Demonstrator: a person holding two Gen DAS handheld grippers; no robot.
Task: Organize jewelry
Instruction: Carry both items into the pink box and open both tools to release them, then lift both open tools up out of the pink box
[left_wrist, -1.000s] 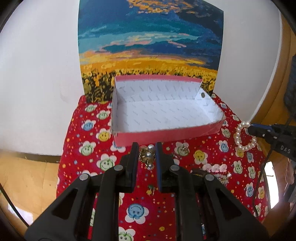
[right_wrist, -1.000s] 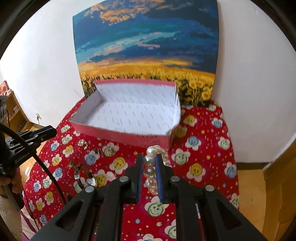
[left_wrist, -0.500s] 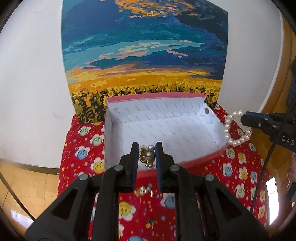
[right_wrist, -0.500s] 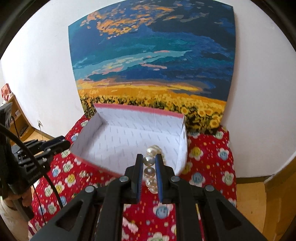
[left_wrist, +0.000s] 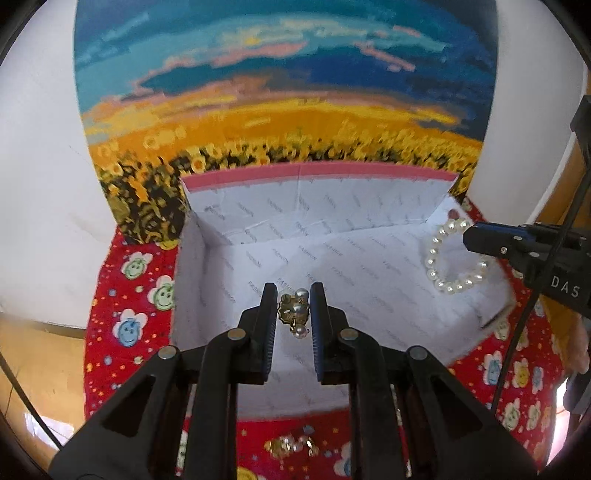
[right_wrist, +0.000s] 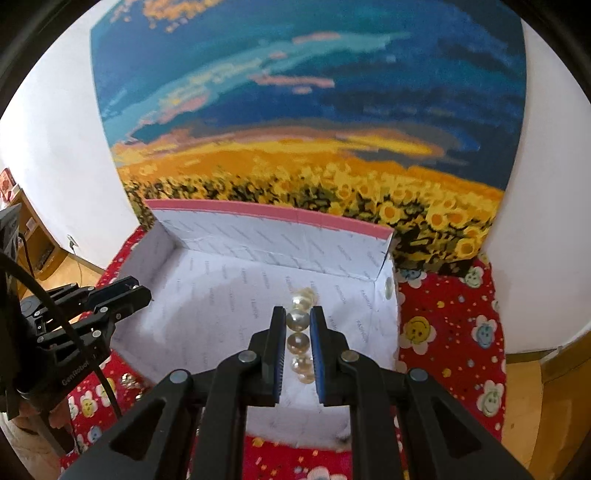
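Observation:
A pink box (left_wrist: 317, 171) lined with white printed paper stands open on the red cloth; it also shows in the right wrist view (right_wrist: 258, 210). My left gripper (left_wrist: 293, 295) is shut on a gold and pearl brooch (left_wrist: 293, 312) and holds it above the box's inside, left of middle. My right gripper (right_wrist: 298, 315) is shut on a pearl bracelet (right_wrist: 297, 319) and holds it above the box's right end. The bracelet (left_wrist: 452, 258) hangs as a loop from the right gripper in the left wrist view.
A red smiley-flower cloth (left_wrist: 129, 295) covers the table. Another gold and pearl piece (left_wrist: 291, 446) lies on the cloth in front of the box. A sunflower painting (right_wrist: 303, 122) leans on the white wall behind. Wooden floor shows at both sides.
Both grippers have moved forward from over the cloth to over the box's inside, each still carrying its piece. The box now fills the lower middle of both views.

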